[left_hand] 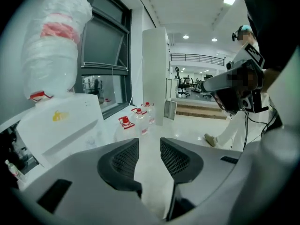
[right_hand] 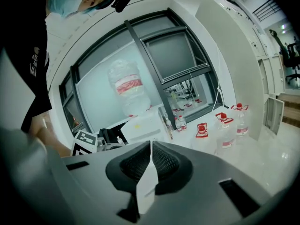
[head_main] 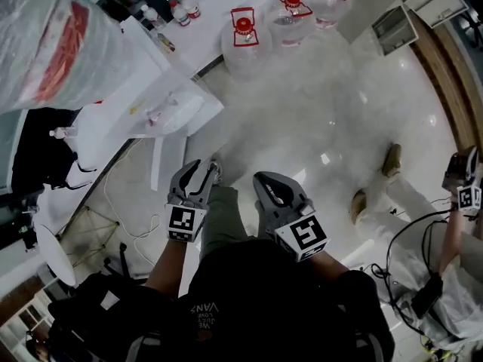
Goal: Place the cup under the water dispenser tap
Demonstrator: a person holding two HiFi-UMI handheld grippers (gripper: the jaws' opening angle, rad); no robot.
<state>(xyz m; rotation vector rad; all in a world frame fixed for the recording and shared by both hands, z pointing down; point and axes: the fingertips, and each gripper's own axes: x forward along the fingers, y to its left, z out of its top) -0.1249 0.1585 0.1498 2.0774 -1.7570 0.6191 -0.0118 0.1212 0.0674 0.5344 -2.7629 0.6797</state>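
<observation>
The white water dispenser (head_main: 143, 89) stands at the upper left, topped by an upturned bottle (head_main: 53, 44) wrapped in clear plastic. It also shows at the left of the left gripper view as a white dispenser (left_hand: 61, 125), and far off in the right gripper view as the dispenser (right_hand: 143, 125). I see no cup in any view, and the tap is hidden. My left gripper (head_main: 199, 170) is held above the floor short of the dispenser, open and empty (left_hand: 150, 158). My right gripper (head_main: 266, 179) is beside it, its pads together at the tips (right_hand: 151, 161).
Three big water jugs with red caps (head_main: 243, 40) stand on the shiny white floor beyond the grippers. Small bottles (head_main: 185, 7) line a window ledge. A second person (head_main: 407, 194) stands at the right. Cables (head_main: 121, 225) trail over the floor at the left.
</observation>
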